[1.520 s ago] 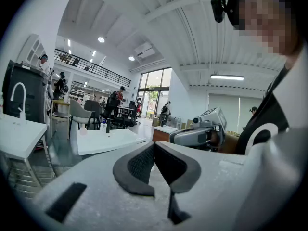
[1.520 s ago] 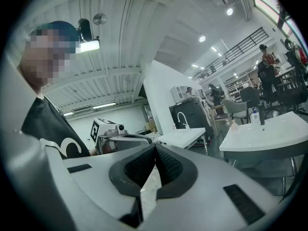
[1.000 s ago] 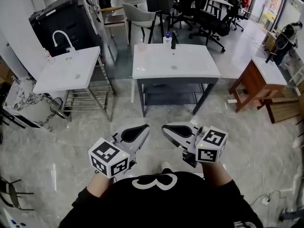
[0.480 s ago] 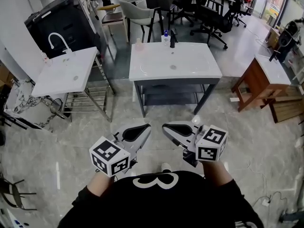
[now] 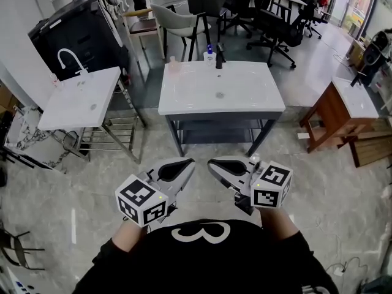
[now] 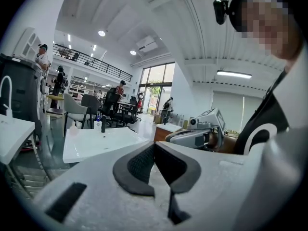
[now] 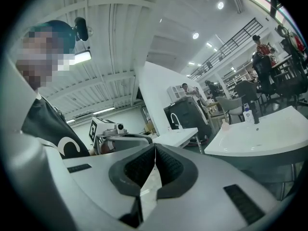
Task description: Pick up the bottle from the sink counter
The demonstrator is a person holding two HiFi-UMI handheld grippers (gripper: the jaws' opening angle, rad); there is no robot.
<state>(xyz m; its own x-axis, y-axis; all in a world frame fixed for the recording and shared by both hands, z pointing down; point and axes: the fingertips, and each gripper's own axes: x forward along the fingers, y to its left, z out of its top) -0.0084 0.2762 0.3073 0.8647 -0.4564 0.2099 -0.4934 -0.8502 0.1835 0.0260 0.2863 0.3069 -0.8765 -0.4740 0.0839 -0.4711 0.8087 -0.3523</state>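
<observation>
A white sink counter [image 5: 245, 90] stands ahead of me across the floor. At its back edge a small white bottle with a blue cap [image 5: 209, 53] stands beside a black faucet [image 5: 219, 55]. A small pale pink bottle [image 5: 172, 61] stands at the back left corner. The left gripper view shows the blue-capped bottle [image 6: 97, 124] far off, and so does the right gripper view [image 7: 246, 113]. My left gripper [image 5: 185, 164] and right gripper [image 5: 212, 163] are held side by side near my chest, well short of the counter. Both are shut and empty [image 6: 154, 145] [image 7: 155, 146].
A second white sink [image 5: 79, 100] with a white tap stands on a metal frame at the left. A brown wooden cabinet [image 5: 334, 112] is at the right. Chairs [image 5: 174, 17] and desks fill the space behind the counter. Marble floor lies between me and the counter.
The sink counter has drawn a little nearer and shifted left in the head view. Both grippers keep the same pose, shut and empty.
</observation>
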